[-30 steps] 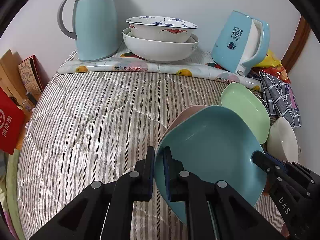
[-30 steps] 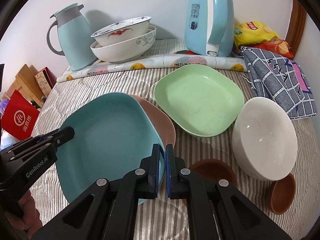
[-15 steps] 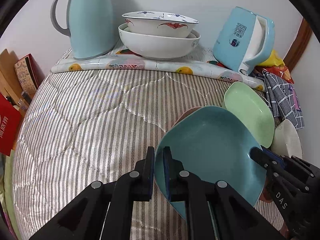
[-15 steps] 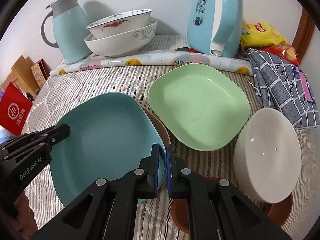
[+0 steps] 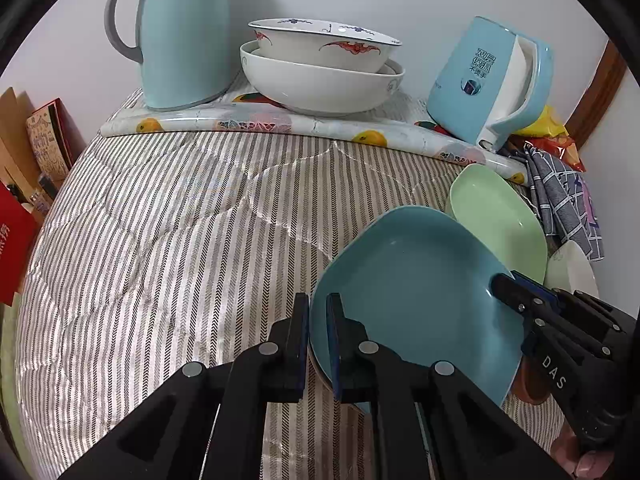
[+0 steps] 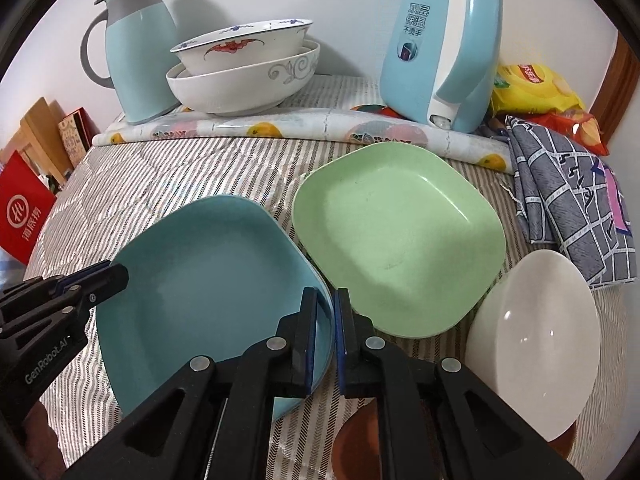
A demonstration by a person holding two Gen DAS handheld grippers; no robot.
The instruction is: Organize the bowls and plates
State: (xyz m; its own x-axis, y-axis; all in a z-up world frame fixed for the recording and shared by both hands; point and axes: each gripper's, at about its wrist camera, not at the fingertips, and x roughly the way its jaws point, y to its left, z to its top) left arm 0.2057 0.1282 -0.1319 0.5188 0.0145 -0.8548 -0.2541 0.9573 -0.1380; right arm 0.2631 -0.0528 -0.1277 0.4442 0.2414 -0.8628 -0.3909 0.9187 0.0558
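Both grippers grip one teal plate by opposite rims. My left gripper is shut on its left rim; my right gripper is shut on its right rim. The teal plate lies squarely over a pink plate, which shows only as a thin edge under its rim. A light green plate lies just to the right on the striped quilt. A white bowl sits further right, partly over brown bowls.
At the back, two stacked patterned bowls, a teal jug and a blue kettle stand by a rolled fruit-print mat. A grey checked cloth and snack bags lie right. Boxes stand left.
The teal plate has settled over the pink plate, which showed clearly behind it before and is now almost hidden. Both grippers kept their grip and moved toward the back of the quilt.
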